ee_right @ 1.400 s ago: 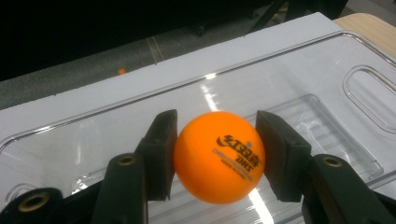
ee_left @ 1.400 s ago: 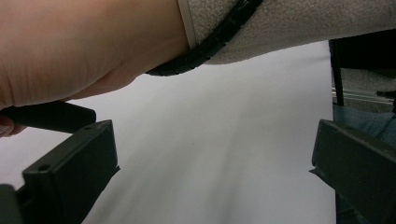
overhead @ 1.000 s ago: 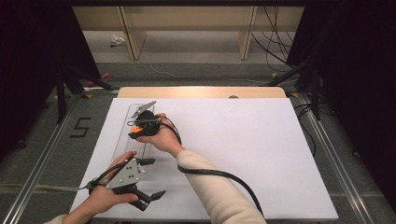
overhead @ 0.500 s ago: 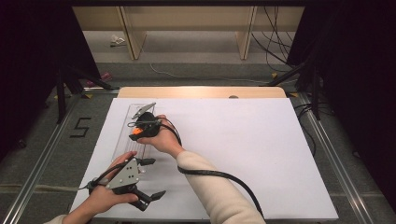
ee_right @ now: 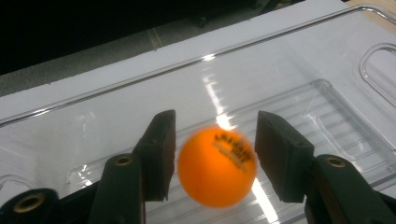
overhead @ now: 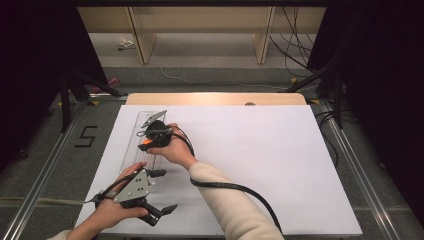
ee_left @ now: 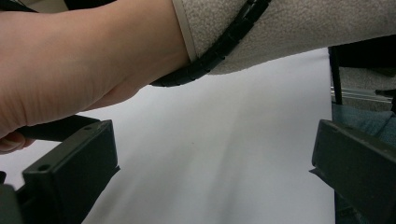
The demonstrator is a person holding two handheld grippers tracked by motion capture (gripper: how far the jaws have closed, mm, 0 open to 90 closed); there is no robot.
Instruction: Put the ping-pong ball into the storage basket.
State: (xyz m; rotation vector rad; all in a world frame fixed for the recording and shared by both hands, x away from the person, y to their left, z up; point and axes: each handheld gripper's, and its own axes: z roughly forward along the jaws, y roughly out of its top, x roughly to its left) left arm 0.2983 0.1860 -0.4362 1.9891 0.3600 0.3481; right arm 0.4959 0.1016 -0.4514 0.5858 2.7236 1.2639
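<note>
An orange ping-pong ball (ee_right: 217, 165) with black print sits blurred between the jaws of my right gripper (ee_right: 215, 122). The jaws stand just wider than the ball and are open, not pressing it. Below lies a clear plastic tray (ee_right: 303, 70) with a ribbed floor. From above, the right gripper (overhead: 149, 140) hovers over that tray (overhead: 131, 145) at the sheet's left side, the ball (overhead: 145, 145) showing as an orange spot under it. My left gripper (overhead: 162, 192) rests near the front edge, open, with bare white sheet between its jaws (ee_left: 215, 158).
A white sheet (overhead: 260, 160) covers the table, with a wooden strip (overhead: 215, 98) along the far edge. The right forearm and its black cable (ee_left: 219, 46) pass close in front of the left gripper. Metal rails (overhead: 350, 150) flank the table.
In the high view both hands stay nearly where they were, and the right gripper still hovers over the tray with the orange ball under it.
</note>
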